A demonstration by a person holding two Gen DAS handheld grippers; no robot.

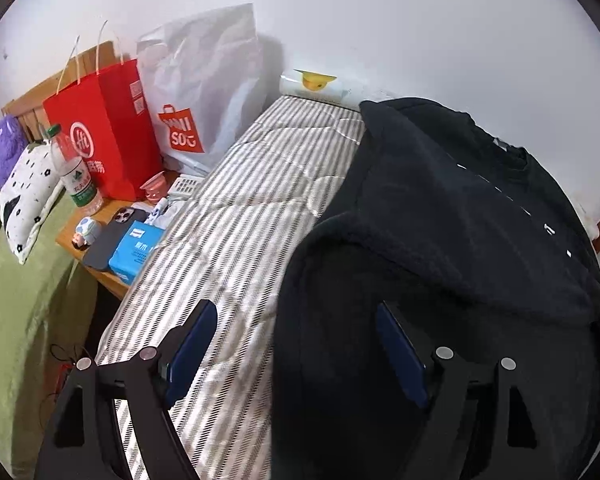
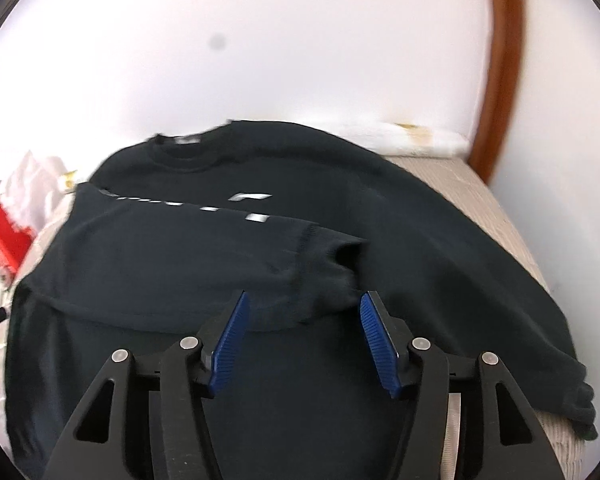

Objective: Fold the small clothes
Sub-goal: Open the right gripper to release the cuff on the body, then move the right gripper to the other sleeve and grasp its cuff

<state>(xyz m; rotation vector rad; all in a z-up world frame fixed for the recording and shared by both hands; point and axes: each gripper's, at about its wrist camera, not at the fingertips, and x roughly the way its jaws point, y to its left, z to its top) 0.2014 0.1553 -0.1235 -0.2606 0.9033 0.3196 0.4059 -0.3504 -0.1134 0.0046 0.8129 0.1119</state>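
Observation:
A black sweatshirt (image 2: 400, 216) with white lettering lies on a striped bed cover (image 1: 240, 216), neck towards the wall. One sleeve (image 2: 188, 256) is folded across the chest, its cuff (image 2: 332, 268) just ahead of my right gripper (image 2: 302, 308). The right gripper is open and empty, low over the body of the sweatshirt. In the left wrist view the sweatshirt (image 1: 440, 232) fills the right half. My left gripper (image 1: 296, 312) is open and empty, straddling the sweatshirt's left edge, one finger over the cover, the other over the cloth.
A wooden bedside table (image 1: 100, 276) on the left holds a red paper bag (image 1: 104, 128), a white shopping bag (image 1: 204, 88), a water bottle (image 1: 74, 168), a phone (image 1: 112, 236) and a blue tissue pack (image 1: 134, 250). White wall behind; a wooden frame (image 2: 500, 64) at the right.

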